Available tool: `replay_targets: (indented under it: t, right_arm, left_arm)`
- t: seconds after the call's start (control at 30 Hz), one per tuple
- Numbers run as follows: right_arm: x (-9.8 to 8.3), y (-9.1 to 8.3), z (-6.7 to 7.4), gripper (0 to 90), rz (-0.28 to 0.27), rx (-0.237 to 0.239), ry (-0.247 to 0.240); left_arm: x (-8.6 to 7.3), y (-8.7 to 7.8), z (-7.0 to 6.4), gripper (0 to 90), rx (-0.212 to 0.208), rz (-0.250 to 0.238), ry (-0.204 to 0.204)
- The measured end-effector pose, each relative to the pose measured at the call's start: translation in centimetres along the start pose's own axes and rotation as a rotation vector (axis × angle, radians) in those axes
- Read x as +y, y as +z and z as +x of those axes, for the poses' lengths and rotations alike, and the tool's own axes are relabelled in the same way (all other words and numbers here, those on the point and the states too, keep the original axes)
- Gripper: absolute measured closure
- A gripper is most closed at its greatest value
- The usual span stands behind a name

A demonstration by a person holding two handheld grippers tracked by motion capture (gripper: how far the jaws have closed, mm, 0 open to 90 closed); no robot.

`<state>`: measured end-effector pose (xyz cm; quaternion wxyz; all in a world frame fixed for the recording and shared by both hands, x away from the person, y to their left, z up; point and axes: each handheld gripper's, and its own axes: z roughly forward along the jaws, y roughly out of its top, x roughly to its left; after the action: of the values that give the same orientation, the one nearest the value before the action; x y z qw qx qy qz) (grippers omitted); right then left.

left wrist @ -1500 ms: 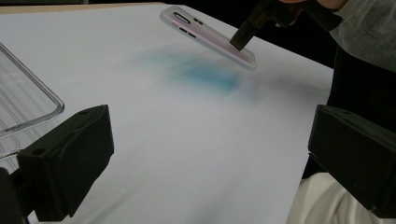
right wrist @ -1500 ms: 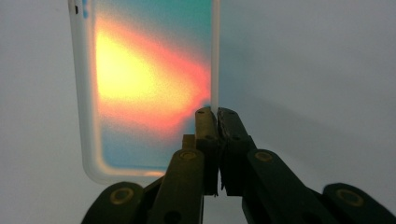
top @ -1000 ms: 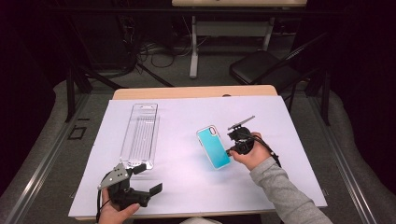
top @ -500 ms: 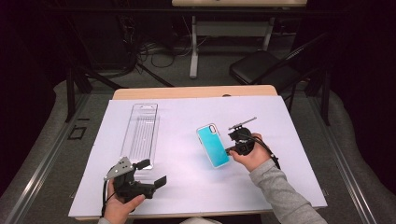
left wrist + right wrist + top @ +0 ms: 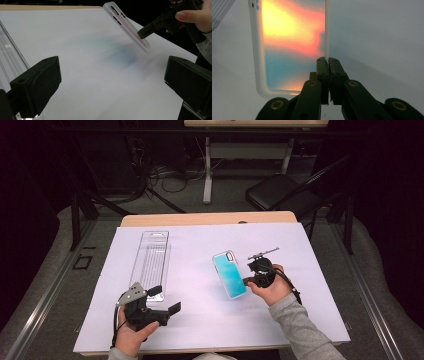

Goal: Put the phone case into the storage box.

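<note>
Bench: carries a white sheet under both tongs; looks the same as in the earlier high views.
Clear pack: lies flat just beyond the left tongs and well off to the side of the right tongs; has not shifted.
Phone case: hangs from the right tongs by one long edge, tilted, with its far end raised off the sheet; glows orange over blue straight ahead of those tongs; sits where it sat a second ago. Hard to tell whether its low corner touches the sheet.
Left tongs: released, jaws wide apart with nothing between them; now a little farther forward and slightly higher than a second ago, beside the near end of the clear pack, aimed across the sheet at the case.
Right tongs: clenched on the rim of the phone case; holding the same spot as before.
Meaning: likely a handover or two-handed step in preparation, with the case kept steady as the free tongs close in; probably calls next for a grip on the case's open edge or on the pack.
</note>
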<state>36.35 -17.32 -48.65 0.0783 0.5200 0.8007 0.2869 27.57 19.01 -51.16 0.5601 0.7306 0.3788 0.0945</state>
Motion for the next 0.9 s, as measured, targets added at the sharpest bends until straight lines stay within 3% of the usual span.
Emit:
replay_targets:
  t: [0.3, 0.53, 0.9]
  right_arm:
    - [-0.2, -0.3, 0.4, 88.0, -0.030, 0.006, -0.001]
    - [-0.4, -0.4, 0.5, 87.9, -0.051, 0.009, -0.015]
    - [-0.6, -0.8, 0.8, 87.9, -0.073, 0.004, -0.022]
  left_arm:
    - [1.7, 1.3, -0.3, 2.4, 0.038, -0.012, 0.009]
    - [2.8, 2.2, -0.5, 15.5, 0.034, -0.010, 0.014]
    - [4.2, 4.0, -0.8, 18.2, 0.005, -0.014, -0.017]
